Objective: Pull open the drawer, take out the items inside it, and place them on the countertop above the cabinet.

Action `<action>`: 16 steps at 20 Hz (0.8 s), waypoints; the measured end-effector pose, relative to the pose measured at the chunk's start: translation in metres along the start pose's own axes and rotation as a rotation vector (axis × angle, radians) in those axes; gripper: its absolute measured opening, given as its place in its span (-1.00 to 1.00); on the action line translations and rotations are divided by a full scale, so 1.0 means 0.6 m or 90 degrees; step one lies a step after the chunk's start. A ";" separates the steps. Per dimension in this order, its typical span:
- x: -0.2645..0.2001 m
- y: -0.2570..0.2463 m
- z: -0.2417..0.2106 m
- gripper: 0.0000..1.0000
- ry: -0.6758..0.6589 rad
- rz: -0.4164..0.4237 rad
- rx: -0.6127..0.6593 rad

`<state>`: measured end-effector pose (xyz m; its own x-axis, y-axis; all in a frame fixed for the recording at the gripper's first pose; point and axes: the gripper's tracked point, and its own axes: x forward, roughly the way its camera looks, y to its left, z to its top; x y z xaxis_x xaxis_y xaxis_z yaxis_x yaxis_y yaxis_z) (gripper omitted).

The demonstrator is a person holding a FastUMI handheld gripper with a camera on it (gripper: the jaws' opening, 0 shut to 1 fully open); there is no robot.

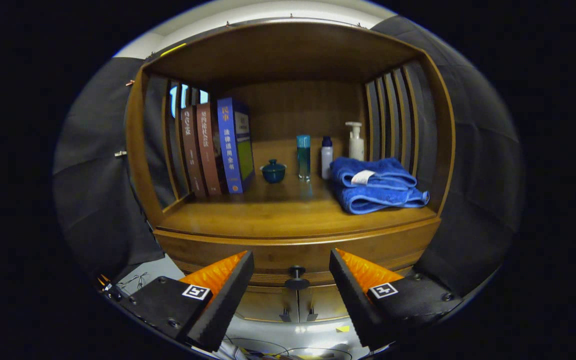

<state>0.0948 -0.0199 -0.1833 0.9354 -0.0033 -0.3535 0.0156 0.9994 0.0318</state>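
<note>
Wooden cabinet (288,235) fills the centre of the frame, an open shelf alcove above a closed drawer front.

On the countertop (278,215), left to right:
- three upright books (215,150), two brown and one blue, leaning against the slatted left wall, middle left of frame
- small dark teal lidded cup (273,171), just right of the books
- tall clear teal bottle (303,157), centre
- small white bottle with dark cap (326,157), just beside the teal one
- white pump bottle (356,141), further back, near the slatted right wall
- folded blue towel (375,185), front right of the shelf, white tag showing; it stands partly in front of the pump bottle and the small white bottle

Front left and front centre of the countertop are bare wood.

Drawer (293,252) sits under the countertop, lower centre, closed flush. Its dark round knob (296,278) stands out from the front face. Lower cabinet doors (298,302) below it, two small handles at the seam.

Gripper (291,270) at the bottom of the frame, fingers spread wide, holding nothing. The knob lies in the gap between the two fingertips, roughly midway, touching neither. Nothing stands between fingers and knob.

Pale floor with loose cables along the bottom.
</note>
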 end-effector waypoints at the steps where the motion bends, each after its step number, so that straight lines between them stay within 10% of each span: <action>1: 0.016 -0.001 -0.014 0.99 0.013 0.000 0.000; 11: 0.110 -0.020 -0.123 0.94 0.120 -0.005 0.023; 16: 0.112 -0.014 -0.139 0.27 0.139 -0.001 0.008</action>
<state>0.1279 -0.0257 -0.2855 0.8363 0.0044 -0.5482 0.0225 0.9989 0.0423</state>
